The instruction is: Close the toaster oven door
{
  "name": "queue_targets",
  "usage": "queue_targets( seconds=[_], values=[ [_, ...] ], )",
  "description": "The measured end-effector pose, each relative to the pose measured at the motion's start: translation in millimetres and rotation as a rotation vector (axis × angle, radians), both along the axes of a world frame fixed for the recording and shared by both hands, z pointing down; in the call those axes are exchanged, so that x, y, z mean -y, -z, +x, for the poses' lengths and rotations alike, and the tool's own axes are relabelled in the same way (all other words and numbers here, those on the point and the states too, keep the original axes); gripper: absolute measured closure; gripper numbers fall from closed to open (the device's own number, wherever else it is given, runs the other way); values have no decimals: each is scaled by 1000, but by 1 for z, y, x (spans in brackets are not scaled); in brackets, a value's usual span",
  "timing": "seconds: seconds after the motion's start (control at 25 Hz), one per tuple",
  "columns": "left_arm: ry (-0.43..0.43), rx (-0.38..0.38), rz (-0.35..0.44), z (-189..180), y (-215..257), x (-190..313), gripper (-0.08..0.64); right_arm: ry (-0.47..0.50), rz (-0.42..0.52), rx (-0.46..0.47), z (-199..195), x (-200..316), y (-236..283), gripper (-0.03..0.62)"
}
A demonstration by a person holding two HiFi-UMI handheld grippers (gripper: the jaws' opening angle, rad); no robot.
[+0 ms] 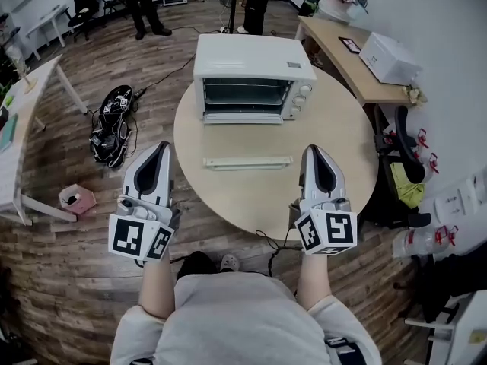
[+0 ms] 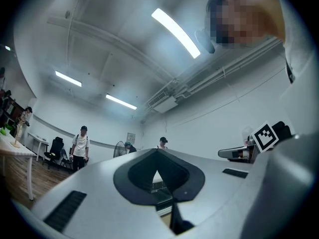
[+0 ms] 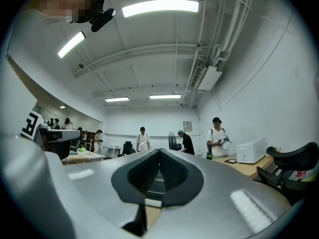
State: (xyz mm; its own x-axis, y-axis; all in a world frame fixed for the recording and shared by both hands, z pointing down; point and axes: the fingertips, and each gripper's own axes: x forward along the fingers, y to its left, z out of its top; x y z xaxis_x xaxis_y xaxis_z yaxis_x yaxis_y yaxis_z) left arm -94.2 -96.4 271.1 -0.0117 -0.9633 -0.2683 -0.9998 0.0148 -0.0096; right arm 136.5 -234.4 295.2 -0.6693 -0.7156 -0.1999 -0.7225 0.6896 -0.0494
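Note:
The white toaster oven [image 1: 253, 77] stands at the far side of the round wooden table [image 1: 342, 139]. Its door [image 1: 247, 162] hangs open, folded down flat toward me, with the pale handle edge nearest me. My left gripper [image 1: 161, 147] is shut and empty, hovering just off the table's left rim. My right gripper [image 1: 313, 149] is also shut and empty, over the table's near right part, short of the door edge. In the left gripper view the jaws of the left gripper [image 2: 158, 152] meet at a point. The right gripper [image 3: 159, 152] shows the same in its own view.
A black bag [image 1: 112, 125] and a pink box [image 1: 75, 200] lie on the floor at left, beside a white table [image 1: 23, 120]. A desk with a white box [image 1: 388, 57] stands at right, with a chair [image 1: 403, 158] close to the round table. People [image 1: 144, 2] stand at the back.

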Motion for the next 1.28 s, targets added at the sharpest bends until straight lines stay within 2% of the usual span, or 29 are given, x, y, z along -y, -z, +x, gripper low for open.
queue_targets(
  seconds=[0.24, 0.72, 1.04, 1.28],
  values=[
    [-8, -10, -9, -28, -4, 15, 554, -6, -10, -3, -27, 12, -3, 580],
    [-135, -4, -22, -91, -1, 72, 554, -97, -34, -6, -87, 38, -6, 580],
    [-230, -19, -61, -121, -14, 109, 554, -130, -142, -21, -128, 48, -43, 580],
    [-301, -42, -99, -127, -31, 131, 554, -150, -258, -85, -147, 44, -94, 580]
  ],
)
